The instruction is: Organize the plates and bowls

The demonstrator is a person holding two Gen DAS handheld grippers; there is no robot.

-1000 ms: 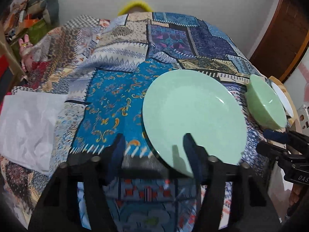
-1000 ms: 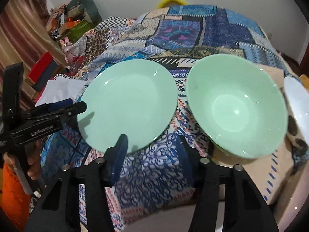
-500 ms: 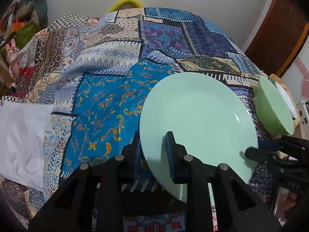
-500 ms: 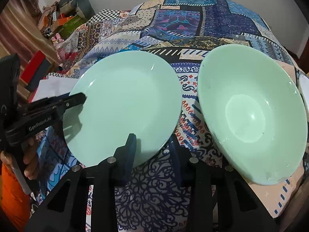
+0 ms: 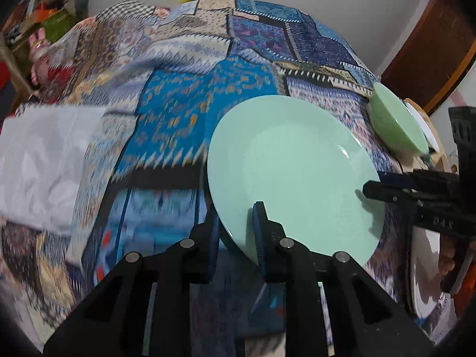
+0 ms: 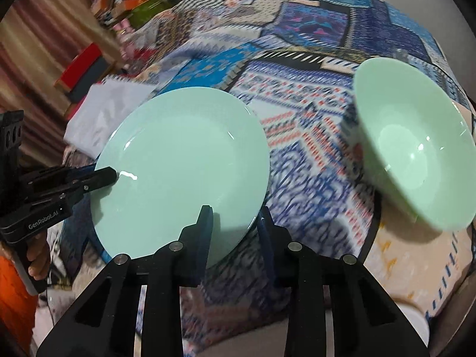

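A pale green plate (image 5: 291, 172) (image 6: 184, 160) is held tilted over the patchwork cloth (image 5: 178, 113) (image 6: 312, 125). My left gripper (image 5: 236, 208) (image 6: 111, 175) is shut on the plate's near-left rim. My right gripper (image 6: 235, 212) (image 5: 369, 189) has the plate's right rim between its fingers; its jaws are closing, with one finger over the rim and one under it. A green bowl (image 5: 392, 125) (image 6: 416, 154) sits tilted to the right of the plate, apart from both grippers.
A white plate (image 5: 424, 128) shows behind the bowl, and another white dish (image 5: 425, 267) lies at the lower right. A white cloth (image 5: 38, 160) (image 6: 104, 110) lies at the left. Clutter (image 6: 125, 3) and a red box (image 6: 80, 65) stand beyond the far left.
Both grippers closed in on the plate's rim from open. The plate has tilted up off the cloth and shifted toward the right of the left wrist view.
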